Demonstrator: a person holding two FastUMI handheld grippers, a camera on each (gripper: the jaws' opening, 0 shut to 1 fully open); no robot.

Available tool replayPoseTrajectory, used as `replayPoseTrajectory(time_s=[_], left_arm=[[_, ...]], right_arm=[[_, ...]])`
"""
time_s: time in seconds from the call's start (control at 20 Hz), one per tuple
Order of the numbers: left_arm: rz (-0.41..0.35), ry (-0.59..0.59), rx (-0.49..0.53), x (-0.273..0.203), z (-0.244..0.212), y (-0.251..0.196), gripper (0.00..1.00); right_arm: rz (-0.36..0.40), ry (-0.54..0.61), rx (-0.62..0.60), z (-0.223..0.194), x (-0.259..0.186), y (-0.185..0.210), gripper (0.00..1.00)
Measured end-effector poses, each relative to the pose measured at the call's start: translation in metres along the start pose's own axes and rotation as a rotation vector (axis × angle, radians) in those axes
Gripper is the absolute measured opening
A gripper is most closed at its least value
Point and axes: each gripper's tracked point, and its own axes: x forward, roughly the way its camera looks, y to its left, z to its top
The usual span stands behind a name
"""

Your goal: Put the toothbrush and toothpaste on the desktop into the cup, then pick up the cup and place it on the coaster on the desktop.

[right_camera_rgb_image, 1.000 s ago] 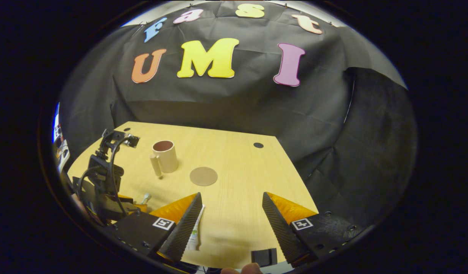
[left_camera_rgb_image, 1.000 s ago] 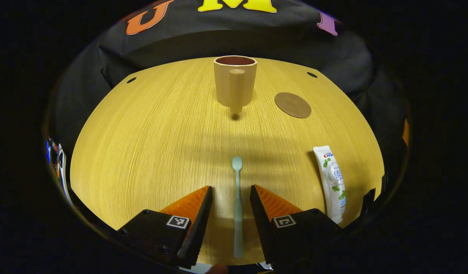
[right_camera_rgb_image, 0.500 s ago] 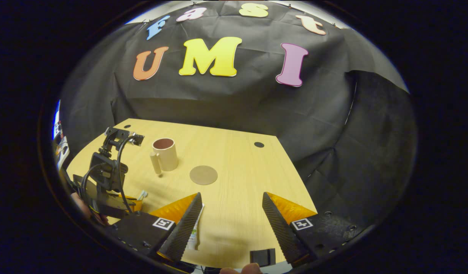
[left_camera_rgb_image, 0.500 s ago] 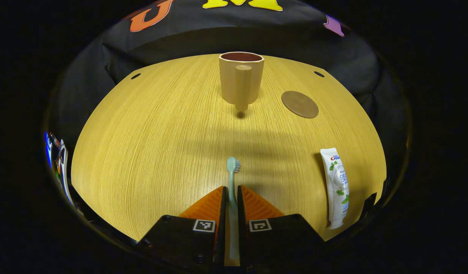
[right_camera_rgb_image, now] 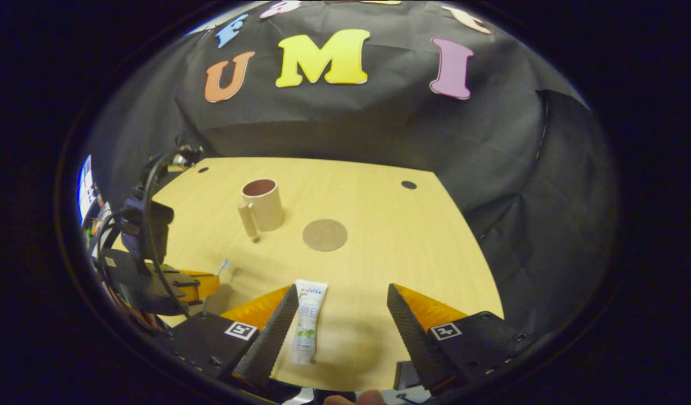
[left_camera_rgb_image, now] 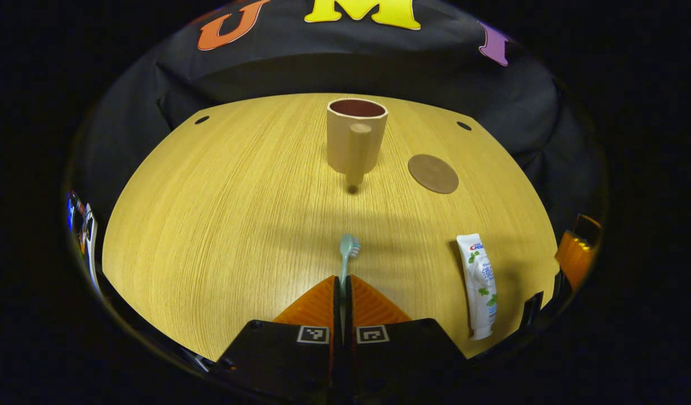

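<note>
Left gripper (left_camera_rgb_image: 342,287) is clamped on the pale green toothbrush (left_camera_rgb_image: 347,250), bristle head poking toward the tan handled cup (left_camera_rgb_image: 356,135). Right gripper (right_camera_rgb_image: 342,315) hangs wide open over the white toothpaste tube (right_camera_rgb_image: 307,320). Round brown coaster (right_camera_rgb_image: 324,234) sits just beside the cup.

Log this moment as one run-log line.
left hand-held gripper: shut on toothbrush | right hand-held gripper: open over toothpaste | cup: empty | coaster: bare
</note>
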Motion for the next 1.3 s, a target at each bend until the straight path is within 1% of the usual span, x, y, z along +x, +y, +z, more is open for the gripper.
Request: replayPoseTrajectory(time_s=[0.05,0.1,0.15,0.3,0.35,0.4,0.45,0.5,0.55,0.65,0.7,0.8,0.85,1.0,1.05,1.1,1.25,1.3], left_arm=[[-0.007,-0.024,-0.006,-0.006,0.007,-0.001,0.03],[-0.012,-0.048,-0.015,-0.011,0.015,-0.001,0.03],[-0.018,-0.073,-0.024,-0.017,0.026,0.0,0.03],[-0.06,-0.174,-0.064,-0.037,0.065,-0.004,0.03],[-0.059,-0.205,-0.064,-0.043,0.078,-0.004,0.03],[-0.056,-0.236,-0.057,-0.049,0.091,-0.003,0.03],[-0.052,-0.265,-0.047,-0.055,0.103,-0.003,0.03],[-0.049,-0.295,-0.036,-0.066,0.102,0.001,0.03],[-0.049,-0.32,-0.029,-0.067,0.114,0.004,0.03],[-0.053,-0.364,-0.019,-0.076,0.124,0.004,0.03],[-0.057,-0.381,-0.015,-0.08,0.128,0.004,0.03],[-0.061,-0.399,-0.006,-0.085,0.132,0.004,0.03],[-0.069,-0.4,-0.012,-0.085,0.132,0.003,0.03],[-0.076,-0.408,-0.046,-0.091,0.139,0.006,0.03],[-0.077,-0.415,-0.053,-0.093,0.14,0.007,0.03],[-0.078,-0.425,-0.057,-0.095,0.143,0.009,0.03],[-0.076,-0.457,-0.052,-0.103,0.153,0.012,0.03],[-0.078,-0.468,-0.052,-0.104,0.155,0.013,0.03]], right_arm=[[0.008,0.026,0.009,-0.004,0.0,0.003,0.95],[0.013,0.055,0.013,-0.01,0.001,0.006,0.93],[0.018,0.083,0.015,-0.013,0.0,0.008,0.95],[0.031,0.177,-0.008,-0.028,-0.004,0.012,0.95],[0.034,0.206,-0.015,-0.032,-0.005,0.012,0.98],[0.037,0.234,-0.015,-0.036,-0.005,0.013,0.96],[0.036,0.256,-0.013,-0.039,-0.006,0.013,0.96],[0.029,0.282,-0.013,-0.043,-0.006,0.012,0.96],[0.022,0.307,-0.011,-0.047,-0.004,0.011,0.96],[0.016,0.33,-0.007,-0.047,0.0,0.014,0.96],[0.017,0.343,-0.008,-0.05,0.001,0.014,0.98],[0.026,0.381,-0.006,-0.054,-0.001,0.017,0.93],[0.032,0.4,-0.01,-0.057,-0.001,0.019,0.86],[0.027,0.422,-0.024,-0.059,0.001,0.021,0.81],[0.03,0.435,-0.023,-0.061,0.003,0.023,0.72],[0.031,0.451,-0.018,-0.064,0.002,0.024,0.66],[0.026,0.484,0.003,-0.067,0.003,0.024,0.36],[0.017,0.492,-0.001,-0.07,0.006,0.023,0.37]])
